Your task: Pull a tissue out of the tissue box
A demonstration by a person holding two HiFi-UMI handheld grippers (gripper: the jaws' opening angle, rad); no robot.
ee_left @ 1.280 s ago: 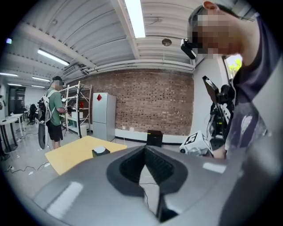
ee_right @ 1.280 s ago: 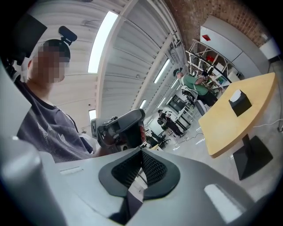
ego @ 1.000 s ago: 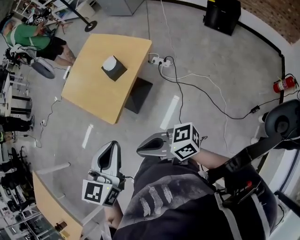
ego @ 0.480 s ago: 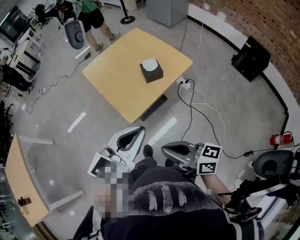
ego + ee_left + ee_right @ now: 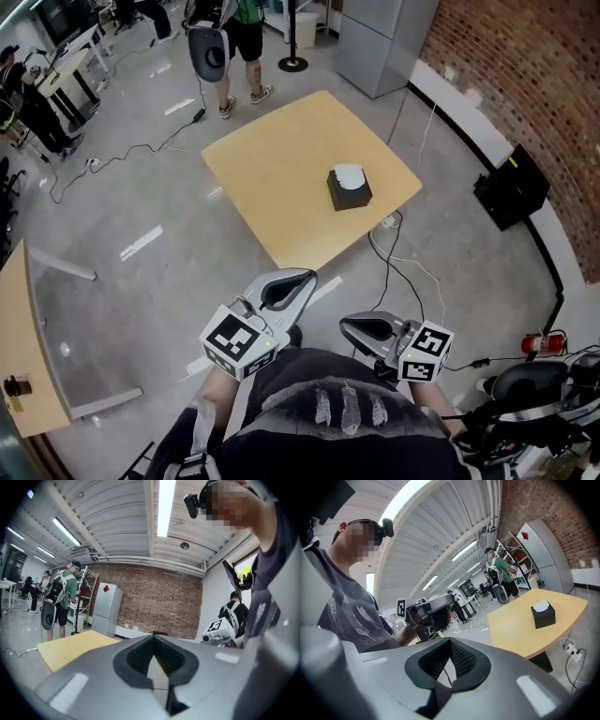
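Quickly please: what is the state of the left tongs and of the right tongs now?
Left tongs: closed, holding nothing.
Right tongs: closed, holding nothing.

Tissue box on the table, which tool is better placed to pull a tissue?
Right, marginally. The right tool has the tissue box in its own view; the left tool sees only the table. Both are shut and short of it.

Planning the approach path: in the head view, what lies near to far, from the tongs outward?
Right tongs → left tongs → wooden table → tissue box → grey cabinet.
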